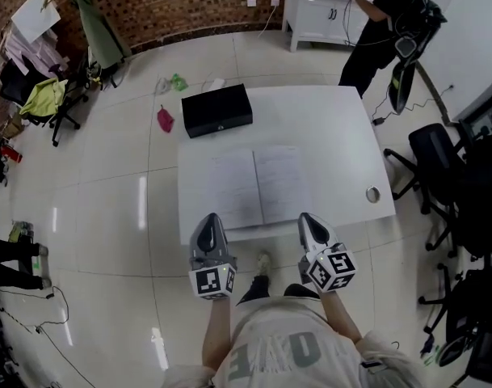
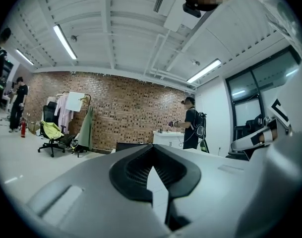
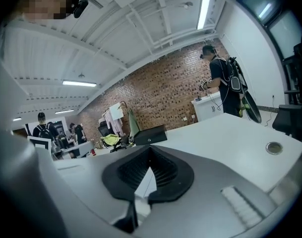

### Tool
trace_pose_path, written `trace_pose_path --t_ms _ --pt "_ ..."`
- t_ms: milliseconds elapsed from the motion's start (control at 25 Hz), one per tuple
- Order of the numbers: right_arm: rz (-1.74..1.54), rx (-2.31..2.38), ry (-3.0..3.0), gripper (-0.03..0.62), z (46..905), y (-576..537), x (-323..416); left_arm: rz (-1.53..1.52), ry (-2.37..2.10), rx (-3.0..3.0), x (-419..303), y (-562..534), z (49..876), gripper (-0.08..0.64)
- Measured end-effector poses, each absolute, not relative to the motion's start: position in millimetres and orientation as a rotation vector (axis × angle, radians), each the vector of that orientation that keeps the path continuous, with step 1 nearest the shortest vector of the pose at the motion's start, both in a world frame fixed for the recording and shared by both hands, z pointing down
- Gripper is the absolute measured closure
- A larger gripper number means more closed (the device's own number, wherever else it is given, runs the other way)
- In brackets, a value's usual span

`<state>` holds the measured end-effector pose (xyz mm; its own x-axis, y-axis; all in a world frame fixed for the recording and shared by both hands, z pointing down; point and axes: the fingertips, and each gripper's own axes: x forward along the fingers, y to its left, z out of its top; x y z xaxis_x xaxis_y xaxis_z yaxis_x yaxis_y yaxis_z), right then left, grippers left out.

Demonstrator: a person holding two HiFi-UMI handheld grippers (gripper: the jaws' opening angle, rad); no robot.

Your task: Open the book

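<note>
Two grippers were in view, and both were closed with nothing held. The left gripper point(image 1: 208, 221) had its black ribbed pads point(image 2: 133, 170) brought together at the tips, with only a narrow triangular gap behind them; no object sat in that gap. The right gripper point(image 1: 309, 219) stood the same way, with its pads point(image 3: 168, 172) meeting at the tips and nothing clamped between them. Neither gripper touched anything. Both hung side by side over the near edge of the white table point(image 1: 334, 128), pointing away from the person, with the marker cubes toward the person's body.

Just beyond the closed tips, the book point(image 1: 258, 186) lay open and flat on the table, two pale pages facing up and the spine running away from the person. It lay between the lines of the two grippers and clear of both.

Farther out, a black box point(image 1: 217, 110) rested at the far left corner of the table. A small round metal fitting point(image 1: 372, 193) sat near the right edge. Beyond the table, a person in black point(image 1: 383, 14) stood at a white cabinet point(image 1: 314, 10).
</note>
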<state>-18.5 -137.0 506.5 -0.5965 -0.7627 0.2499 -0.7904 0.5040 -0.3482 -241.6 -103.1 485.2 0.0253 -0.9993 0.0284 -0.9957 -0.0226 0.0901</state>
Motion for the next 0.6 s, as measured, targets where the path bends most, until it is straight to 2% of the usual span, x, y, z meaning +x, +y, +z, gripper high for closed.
trace_pose_path --t_ms 320,600 --pt "0.626 1.385 -2.715 0.588 500 -45 24 -0.105 -2.205 2.123 -224 -18 477 0.545" --pt "0.656 1.122 -2.8 0.588 527 115 78 -0.298 -2.119 2.124 -128 132 480 0.545"
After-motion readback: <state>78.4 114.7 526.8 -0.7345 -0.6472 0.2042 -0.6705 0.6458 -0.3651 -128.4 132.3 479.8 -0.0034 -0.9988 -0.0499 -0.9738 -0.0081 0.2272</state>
